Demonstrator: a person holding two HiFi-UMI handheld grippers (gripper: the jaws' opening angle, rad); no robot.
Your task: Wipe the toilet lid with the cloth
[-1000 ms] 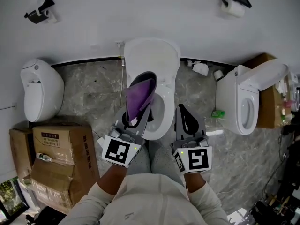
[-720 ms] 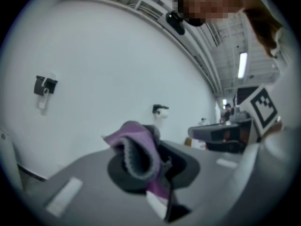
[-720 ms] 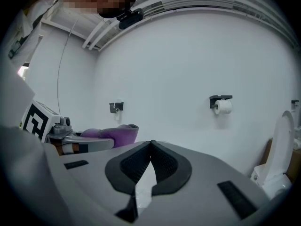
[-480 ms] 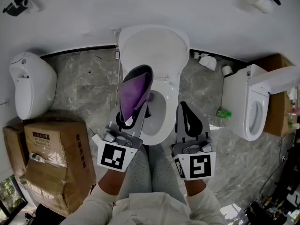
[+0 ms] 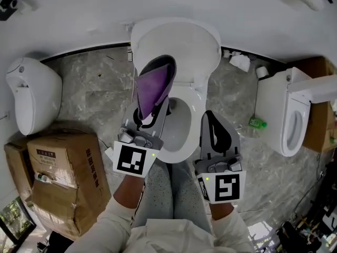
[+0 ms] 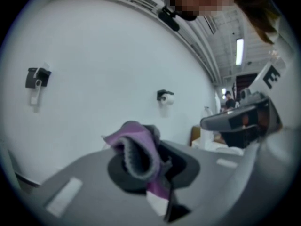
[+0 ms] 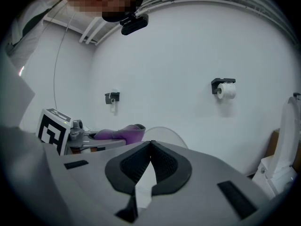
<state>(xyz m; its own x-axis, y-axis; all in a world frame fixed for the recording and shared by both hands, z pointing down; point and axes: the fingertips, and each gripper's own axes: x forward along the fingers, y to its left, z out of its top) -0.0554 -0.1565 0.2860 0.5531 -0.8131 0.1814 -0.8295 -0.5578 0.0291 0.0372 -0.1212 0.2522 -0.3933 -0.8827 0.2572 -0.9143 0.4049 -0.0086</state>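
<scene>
The white toilet stands in front of me with its lid (image 5: 179, 46) raised against the wall and the bowl (image 5: 181, 125) uncovered. My left gripper (image 5: 159, 68) is shut on a purple cloth (image 5: 151, 87) and hovers over the left side of the seat, just below the lid. In the left gripper view the cloth (image 6: 135, 149) bulges out between the dark pads (image 6: 181, 161). My right gripper (image 5: 211, 116) is shut with nothing in it, above the seat's right front edge. From the right gripper view the lid (image 7: 164, 134) rises beyond the closed jaws (image 7: 150, 147).
A second toilet (image 5: 287, 115) with its lid up stands at the right, with a green bottle (image 5: 257, 123) on the floor beside it. A white fixture (image 5: 29, 96) and cardboard boxes (image 5: 63, 173) are at the left. A paper-roll holder (image 7: 225, 89) hangs on the wall.
Both grippers have sunk and come closer to the toilet, which now looks larger in the head view. The cloth stays in the left gripper; the right stays shut.
</scene>
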